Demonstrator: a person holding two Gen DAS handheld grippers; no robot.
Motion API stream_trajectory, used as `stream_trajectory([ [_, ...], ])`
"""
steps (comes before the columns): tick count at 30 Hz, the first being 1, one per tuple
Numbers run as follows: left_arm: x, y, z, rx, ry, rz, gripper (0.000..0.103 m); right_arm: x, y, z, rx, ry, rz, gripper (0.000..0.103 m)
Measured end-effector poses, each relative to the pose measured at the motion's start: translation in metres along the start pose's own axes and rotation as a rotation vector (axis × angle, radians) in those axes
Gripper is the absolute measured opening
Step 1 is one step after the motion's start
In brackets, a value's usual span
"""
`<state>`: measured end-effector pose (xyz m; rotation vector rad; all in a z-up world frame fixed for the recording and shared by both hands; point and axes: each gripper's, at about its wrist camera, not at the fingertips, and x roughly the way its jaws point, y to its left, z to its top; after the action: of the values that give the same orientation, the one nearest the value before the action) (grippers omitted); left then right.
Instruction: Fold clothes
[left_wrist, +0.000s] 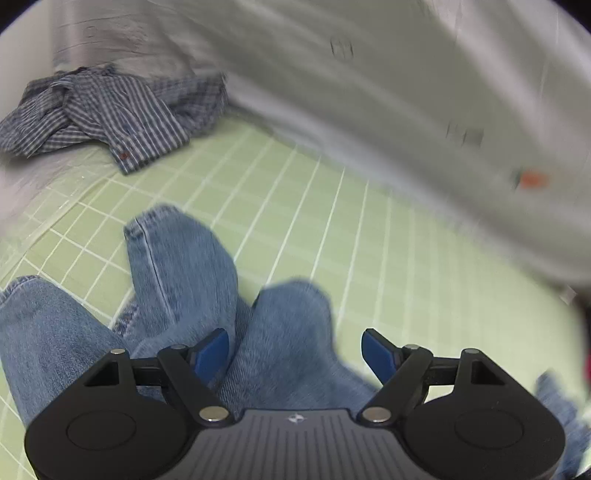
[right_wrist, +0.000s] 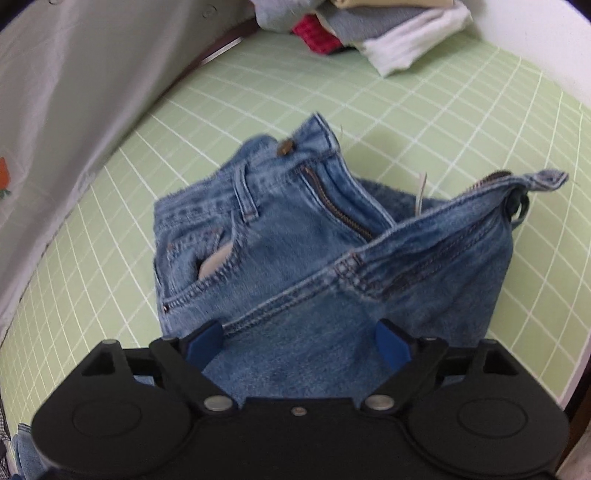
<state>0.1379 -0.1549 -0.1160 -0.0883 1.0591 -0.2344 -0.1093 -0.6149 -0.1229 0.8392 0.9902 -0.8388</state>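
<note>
Blue jeans (right_wrist: 280, 236) lie crumpled on the green grid mat (right_wrist: 406, 103), waistband up, zip open and brass button showing. My right gripper (right_wrist: 298, 345) hangs over the seat of the jeans, jaws wide open; denim lies under the gap and the blue pads (right_wrist: 205, 343) do not press on it. In the left wrist view the jeans' legs (left_wrist: 177, 273) are bunched into rounded folds on the mat (left_wrist: 332, 221). My left gripper (left_wrist: 295, 354) stands open above one fold, which sits between its pads (left_wrist: 212, 354) untouched.
A blue-and-white checked shirt (left_wrist: 110, 110) lies crumpled at the mat's far left. White cloth (left_wrist: 369, 92) hangs along the mat's edge, also the white cloth (right_wrist: 74, 92). A pile of folded clothes (right_wrist: 369, 33), white, grey and red, sits at the far corner.
</note>
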Motion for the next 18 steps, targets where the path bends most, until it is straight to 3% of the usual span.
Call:
stream_trajectory([
  [2, 0.010, -0.003, -0.005, 0.046, 0.011, 0.058, 0.078, 0.002, -0.004, -0.002, 0.019, 0.007, 0.005, 0.086],
  [3, 0.013, -0.003, -0.007, 0.061, 0.011, 0.076, 0.072, 0.000, -0.004, -0.002, 0.014, -0.003, 0.013, 0.073],
  [4, 0.015, -0.001, -0.009, 0.062, 0.008, 0.085, 0.055, -0.001, -0.005, -0.002, 0.010, -0.013, 0.021, 0.054],
  [6, 0.018, 0.004, -0.013, 0.052, 0.013, 0.093, 0.030, -0.003, -0.005, -0.001, -0.012, -0.025, 0.036, 0.043],
  [7, 0.019, 0.010, -0.014, 0.024, 0.017, 0.073, 0.026, -0.002, -0.004, 0.000, -0.020, -0.028, 0.042, 0.035],
  [12, 0.027, 0.027, -0.018, -0.112, 0.027, -0.004, 0.015, 0.012, -0.002, 0.003, -0.053, -0.021, 0.045, 0.026],
  [18, 0.041, 0.043, -0.012, -0.227, 0.039, -0.091, 0.014, 0.027, 0.010, 0.007, -0.109, -0.040, 0.038, 0.024],
])
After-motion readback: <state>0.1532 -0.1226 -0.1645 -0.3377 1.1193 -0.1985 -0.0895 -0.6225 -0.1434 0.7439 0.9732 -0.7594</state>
